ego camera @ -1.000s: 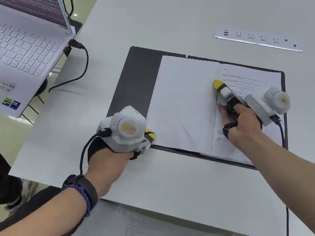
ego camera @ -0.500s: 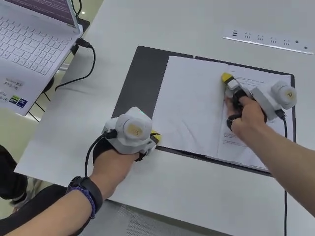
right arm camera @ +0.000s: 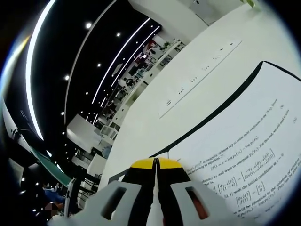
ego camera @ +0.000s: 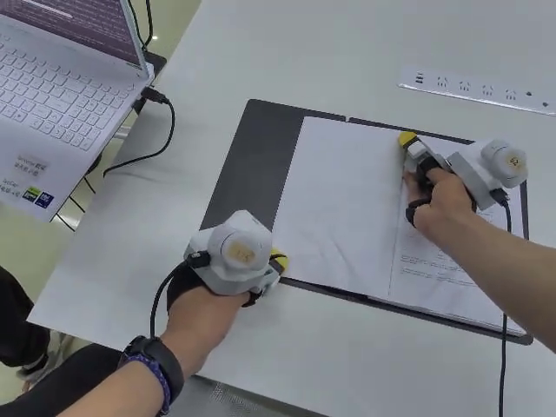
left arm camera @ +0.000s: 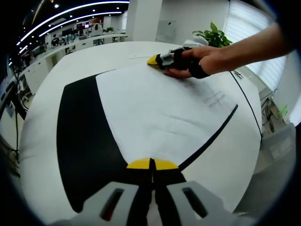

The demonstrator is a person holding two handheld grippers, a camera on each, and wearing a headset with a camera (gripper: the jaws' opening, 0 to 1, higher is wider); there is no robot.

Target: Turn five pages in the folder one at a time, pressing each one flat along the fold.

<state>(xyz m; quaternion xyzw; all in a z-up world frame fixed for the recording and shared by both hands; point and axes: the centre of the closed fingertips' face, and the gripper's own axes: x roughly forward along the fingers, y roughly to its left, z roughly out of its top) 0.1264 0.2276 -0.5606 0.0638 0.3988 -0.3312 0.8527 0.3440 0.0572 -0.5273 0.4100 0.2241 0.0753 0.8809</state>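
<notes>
The black folder lies open on the white table. A blank turned page rests flat on its left half, and a printed page covers the right half. My right gripper is shut, its yellow tips pressed on the fold near the folder's far edge. In the right gripper view the shut tips sit on the printed page. My left gripper is shut and rests on the near corner of the turned page. The left gripper view has its tips at the page edge and the right gripper far off.
An open laptop stands at the far left, with a black cable running to it. A white power strip lies beyond the folder. The table's near edge runs just behind my left hand.
My right gripper has slid along the fold toward the folder's far edge. The left gripper has stayed at the near corner. The head camera has shifted.
</notes>
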